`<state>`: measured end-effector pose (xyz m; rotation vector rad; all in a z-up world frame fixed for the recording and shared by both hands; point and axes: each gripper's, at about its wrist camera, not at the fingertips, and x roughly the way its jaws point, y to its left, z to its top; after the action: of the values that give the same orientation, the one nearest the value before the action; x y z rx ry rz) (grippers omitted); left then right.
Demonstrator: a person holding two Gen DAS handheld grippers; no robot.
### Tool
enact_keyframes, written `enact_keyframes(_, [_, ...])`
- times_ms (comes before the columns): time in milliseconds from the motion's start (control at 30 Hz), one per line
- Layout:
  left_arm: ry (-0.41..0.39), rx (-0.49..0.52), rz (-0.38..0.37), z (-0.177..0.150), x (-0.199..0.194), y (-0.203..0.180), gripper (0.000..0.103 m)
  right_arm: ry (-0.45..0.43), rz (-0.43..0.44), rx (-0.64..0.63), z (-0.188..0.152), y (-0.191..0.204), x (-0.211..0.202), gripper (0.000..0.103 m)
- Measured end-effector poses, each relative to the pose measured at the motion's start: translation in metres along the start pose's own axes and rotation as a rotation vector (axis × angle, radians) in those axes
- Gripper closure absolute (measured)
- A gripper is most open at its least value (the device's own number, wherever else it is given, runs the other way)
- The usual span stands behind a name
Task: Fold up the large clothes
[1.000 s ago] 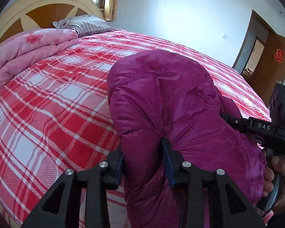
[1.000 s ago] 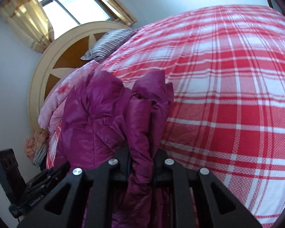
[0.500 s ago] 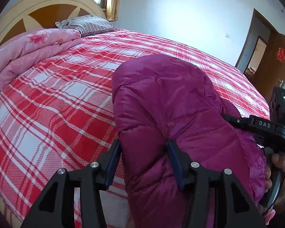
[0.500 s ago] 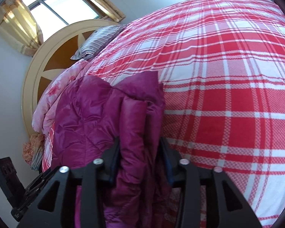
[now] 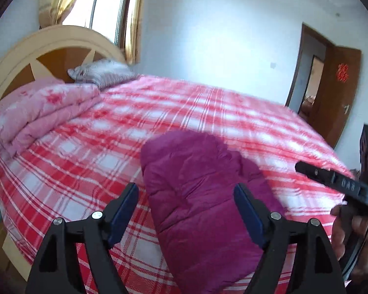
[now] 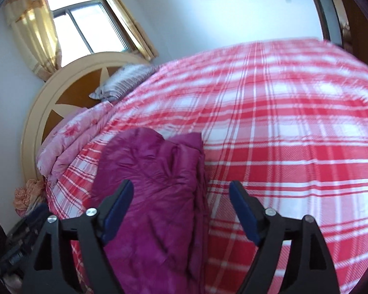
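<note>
A magenta quilted down jacket [image 5: 198,203] lies folded in a thick bundle on the red-and-white plaid bed [image 5: 85,156], near its front edge. My left gripper [image 5: 186,196] hovers above the bundle, jaws opening wide, pads clear of the fabric. In the right wrist view the same jacket [image 6: 154,196] lies below my right gripper [image 6: 181,193], whose jaws are also opening, nothing pressed between them. The right gripper's black body [image 5: 336,183] and the hand that holds it show at the right edge of the left wrist view.
A folded pink floral quilt [image 5: 41,107] and a striped pillow [image 5: 103,73] lie by the round cream headboard [image 5: 24,54]. A curtained window [image 6: 85,29] is behind it. A brown door [image 5: 338,93] stands open on the right. Crumpled cloth [image 6: 29,193] lies beside the bed.
Both grippers let go of the jacket: jaws that pinched its folds now stand wide. Both rose and pulled back, so the bundle looks smaller and lies on the bed.
</note>
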<state>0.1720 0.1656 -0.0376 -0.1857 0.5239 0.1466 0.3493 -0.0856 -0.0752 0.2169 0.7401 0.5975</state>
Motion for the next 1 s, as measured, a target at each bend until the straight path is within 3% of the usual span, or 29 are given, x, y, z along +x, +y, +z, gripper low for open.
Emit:
enact_keyframes(200, [-0.078, 0.018, -0.026, 0.009, -0.029, -0.008, 0.018, -0.129, -0.043, -0.063, -0.007, 0.032, -0.059, 0.01])
enact_keyframes(467, [-0.088, 0.054, -0.05, 0.007, -0.036, -0.021, 0.017, -0.237, -0.124, -0.161, -0.018, 0.061, -0.107, 0.001])
enact_keyframes(1000, [-0.125, 0.043, -0.038, 0.011, -0.051, -0.023, 0.017, -0.283, -0.131, -0.192, -0.026, 0.073, -0.132, 0.001])
